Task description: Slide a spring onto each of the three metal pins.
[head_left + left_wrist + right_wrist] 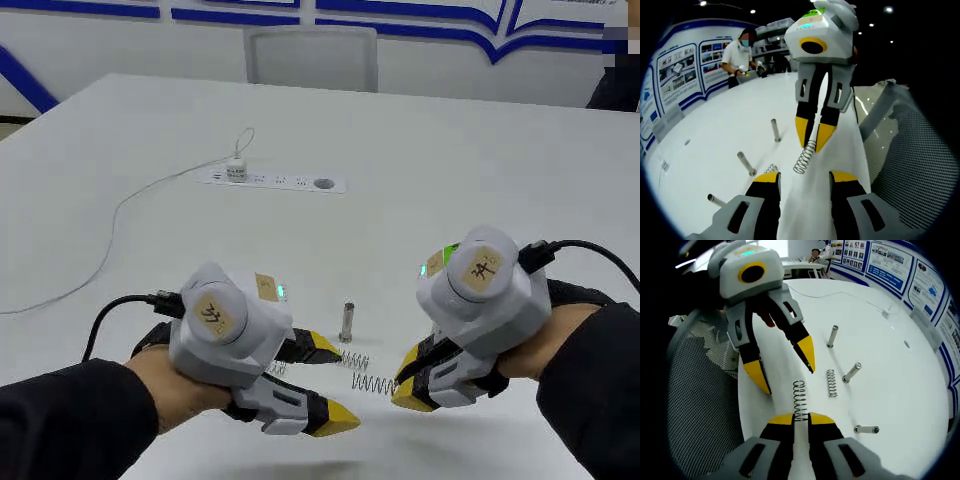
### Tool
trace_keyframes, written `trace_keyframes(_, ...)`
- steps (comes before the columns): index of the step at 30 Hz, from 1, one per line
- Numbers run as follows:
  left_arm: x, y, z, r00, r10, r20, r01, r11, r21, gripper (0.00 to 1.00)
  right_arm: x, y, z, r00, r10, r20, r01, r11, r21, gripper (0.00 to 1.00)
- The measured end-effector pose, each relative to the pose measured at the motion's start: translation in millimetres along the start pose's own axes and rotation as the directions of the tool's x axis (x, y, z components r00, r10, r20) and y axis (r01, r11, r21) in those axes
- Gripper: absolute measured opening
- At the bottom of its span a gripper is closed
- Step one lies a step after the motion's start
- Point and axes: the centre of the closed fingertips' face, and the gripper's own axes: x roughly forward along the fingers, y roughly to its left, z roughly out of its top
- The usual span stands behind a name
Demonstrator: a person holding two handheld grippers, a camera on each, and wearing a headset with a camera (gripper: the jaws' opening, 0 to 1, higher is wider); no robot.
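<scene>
- Three metal pins sit in a row on the white table (pixel 400 130), off to the right in the right gripper view: the far pin (pixel 832 336), the middle pin (pixel 852 372) and the near pin (pixel 866 429). None has a spring on it.
- One spring, the held spring (pixel 799 399), is pinched at its near end between the jaws of the right gripper (pixel 801 419), which are nearly closed on it. The rest of the coil sticks out ahead of the yellow tips.
- One more, the loose spring (pixel 831 382), lies on the table just right of the held spring and just beside the middle pin.
- Both jaws of the left gripper (pixel 804 177) stand wide apart with nothing between them. It faces the right gripper, and the held spring's free end points into the gap.
- Seen from the head view, the two grippers are near each other, tips toward the springs, and one pin stands upright just behind them.
</scene>
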Motion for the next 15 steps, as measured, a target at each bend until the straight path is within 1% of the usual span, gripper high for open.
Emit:
trace_keyframes(10,5.7,-9.7,0.2,0.9998,-0.019,-0.002,0.019,0.998,0.060,0.29,1.6,11.8,3.2,0.9991,0.034,-0.025,-0.035,0.998,-0.045,0.11)
trace_keyframes(15,6.4,-9.8,1.0,0.9998,-0.018,0.001,0.018,0.996,0.088,0.21,1.2,13.9,4.3,0.9986,0.042,-0.032,-0.044,0.998,-0.055,0.11)
